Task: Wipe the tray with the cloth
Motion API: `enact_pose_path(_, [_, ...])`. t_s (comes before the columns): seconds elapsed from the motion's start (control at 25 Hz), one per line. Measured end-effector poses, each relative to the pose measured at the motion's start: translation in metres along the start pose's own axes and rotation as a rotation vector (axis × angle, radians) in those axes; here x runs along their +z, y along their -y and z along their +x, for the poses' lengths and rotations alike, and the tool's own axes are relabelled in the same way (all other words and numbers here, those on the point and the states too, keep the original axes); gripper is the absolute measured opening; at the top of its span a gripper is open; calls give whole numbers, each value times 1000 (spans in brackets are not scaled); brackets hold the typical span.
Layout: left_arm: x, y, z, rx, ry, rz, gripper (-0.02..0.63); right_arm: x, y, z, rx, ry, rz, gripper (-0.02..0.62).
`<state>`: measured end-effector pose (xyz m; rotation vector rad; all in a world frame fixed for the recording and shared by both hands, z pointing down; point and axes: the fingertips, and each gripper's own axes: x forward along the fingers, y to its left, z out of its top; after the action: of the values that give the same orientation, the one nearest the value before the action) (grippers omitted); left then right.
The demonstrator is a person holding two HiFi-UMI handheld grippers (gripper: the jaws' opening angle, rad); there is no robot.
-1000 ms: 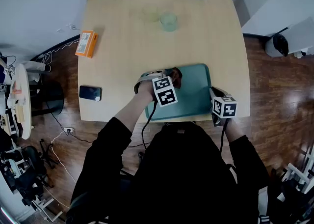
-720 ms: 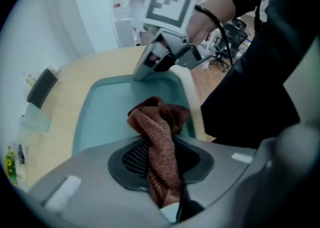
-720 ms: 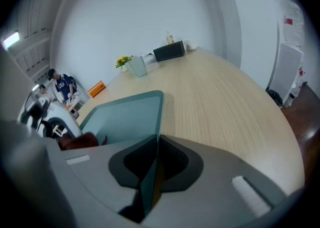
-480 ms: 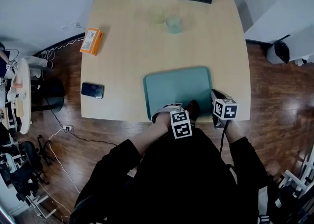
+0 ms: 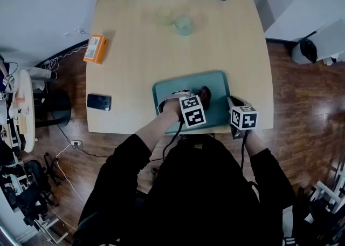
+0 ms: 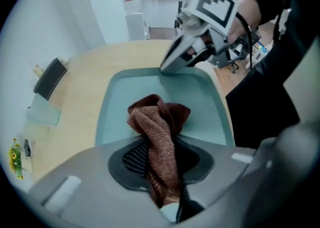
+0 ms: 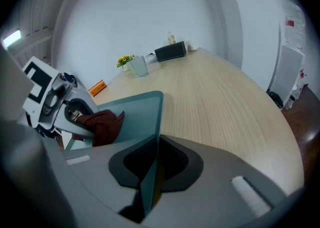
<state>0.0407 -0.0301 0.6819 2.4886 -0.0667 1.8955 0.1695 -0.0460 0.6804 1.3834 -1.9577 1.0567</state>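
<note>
Brown cloth (image 5: 204, 94) hung pinched in the left tool (image 5: 200, 99), which pointed steeply down over the teal tray (image 5: 218, 86) in the head view. Left gripper view: cloth bunched ahead on the tray floor. Right gripper view: right tool (image 7: 150, 172) clamped the tray rim; pale wooden worktop (image 7: 225, 107) ahead, white wall (image 7: 150, 17) beyond.

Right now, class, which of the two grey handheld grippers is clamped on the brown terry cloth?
The left gripper: its jaws pinch the brown terry cloth over the teal plastic tray. The right gripper grips only that tray's rim.
</note>
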Motion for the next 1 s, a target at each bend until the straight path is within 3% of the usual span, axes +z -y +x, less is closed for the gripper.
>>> enact_pose_path(0.2, [5, -58, 2, 49, -4, -45, 81, 1, -3, 1, 4, -1, 5, 19])
enact_pose_path(0.32, [10, -89, 2, 128, -22, -58, 81, 0, -2, 2, 7, -4, 3, 19])
enact_pose_path(0.48, [14, -94, 4, 157, -55, -41, 81, -1, 0, 1, 11, -6, 4, 19])
enact_pose_path(0.68, [35, -51, 3, 85, -12, -14, 81, -1, 1, 0, 8, -7, 2, 20])
enact_pose_path(0.84, [54, 21, 9, -10, 31, 63, 81, -2, 1, 1, 19, -10, 11, 19])
enact_pose_path(1.0, [70, 84, 15, -96, 90, 60, 81, -1, 1, 0, 20, -11, 13, 20])
